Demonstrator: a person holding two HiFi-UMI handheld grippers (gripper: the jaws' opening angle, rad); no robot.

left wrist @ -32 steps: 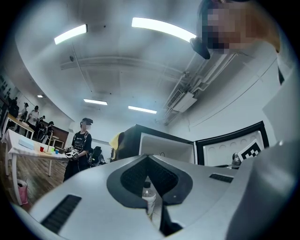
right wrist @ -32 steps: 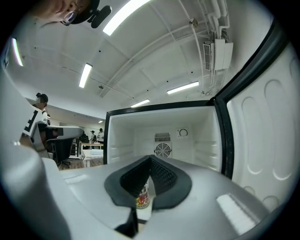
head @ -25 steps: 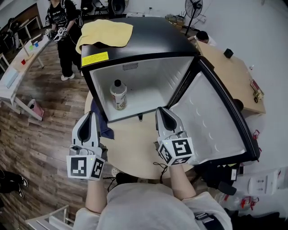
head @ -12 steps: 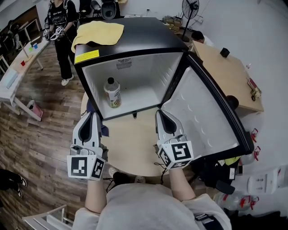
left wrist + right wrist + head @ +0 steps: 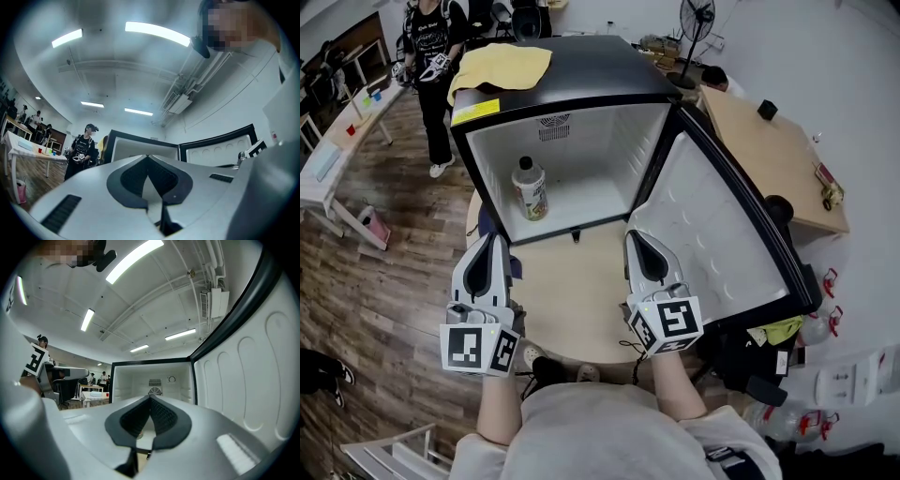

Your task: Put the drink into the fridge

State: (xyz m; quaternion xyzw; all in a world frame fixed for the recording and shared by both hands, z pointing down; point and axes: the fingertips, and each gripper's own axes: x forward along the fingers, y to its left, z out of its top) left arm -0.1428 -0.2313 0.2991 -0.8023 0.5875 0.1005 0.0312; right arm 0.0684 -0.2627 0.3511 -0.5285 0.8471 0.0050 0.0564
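- My left gripper (image 5: 493, 242) is shut tight and holds nothing.
- My right gripper (image 5: 634, 236) is shut tight too, empty.
- The drink (image 5: 530, 187) stands up inside the open fridge (image 5: 581, 75), near its floor's left edge.

Fridge (image 5: 600, 70) mouth open, door (image 5: 712, 234) swung wide R. Inside, bottle (image 5: 530, 190) stands L; room free to its R. Table (image 5: 577, 300) in front bare.

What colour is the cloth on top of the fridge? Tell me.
Yellow; the cloth shows best in the head view.
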